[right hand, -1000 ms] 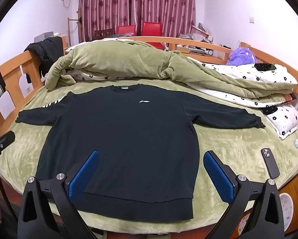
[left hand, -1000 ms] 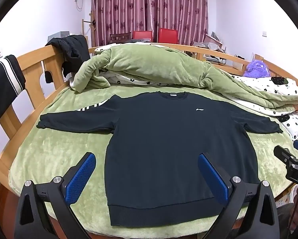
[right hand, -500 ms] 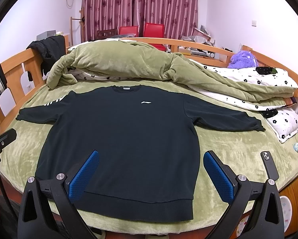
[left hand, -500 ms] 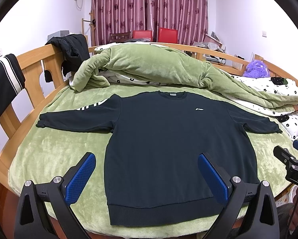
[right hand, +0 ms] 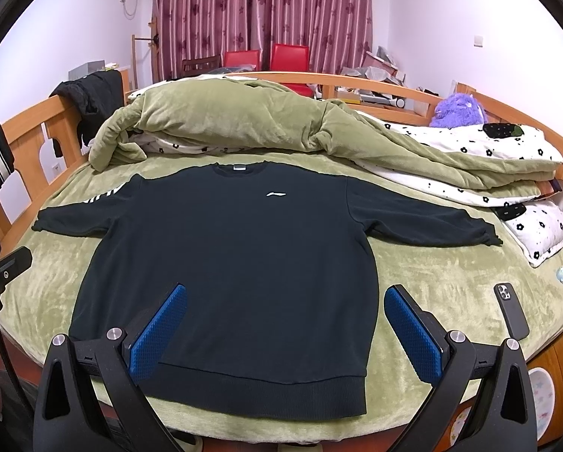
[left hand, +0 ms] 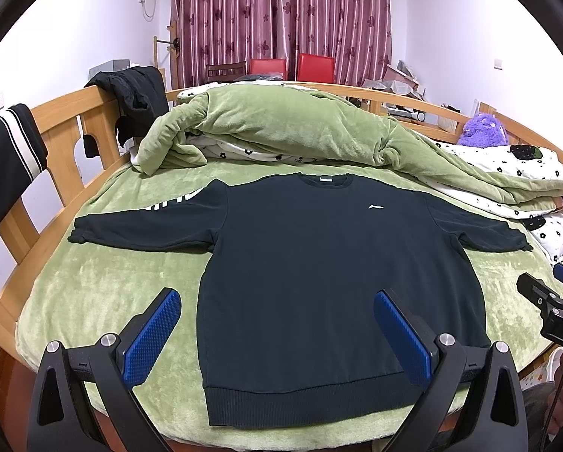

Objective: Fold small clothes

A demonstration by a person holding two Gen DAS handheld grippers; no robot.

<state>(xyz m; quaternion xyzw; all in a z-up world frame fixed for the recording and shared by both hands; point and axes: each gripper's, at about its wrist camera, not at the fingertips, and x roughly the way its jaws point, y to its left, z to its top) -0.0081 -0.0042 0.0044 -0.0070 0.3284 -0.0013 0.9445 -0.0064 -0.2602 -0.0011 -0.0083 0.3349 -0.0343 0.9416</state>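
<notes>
A dark long-sleeved sweatshirt (left hand: 319, 263) (right hand: 236, 248) lies flat and face up on the green bed cover, both sleeves spread out sideways, hem toward me. It has a small white chest logo and white stripes on its left-hand sleeve. My left gripper (left hand: 277, 309) hovers open above the hem end, its blue pads wide apart with nothing between them. My right gripper (right hand: 285, 305) is also open over the hem, empty. Each gripper's tip shows at the edge of the other's view.
A bunched green quilt (left hand: 281, 132) and a white flowered blanket (right hand: 469, 158) lie behind the sweatshirt. A black phone (right hand: 511, 312) rests near the bed's right edge. The wooden bed rail (left hand: 63, 139) carries dark clothes at the left. A purple plush toy (right hand: 456, 111) sits far right.
Both views have drifted slightly, the right one rising a little. The sweatshirt has not moved and both grippers stay open.
</notes>
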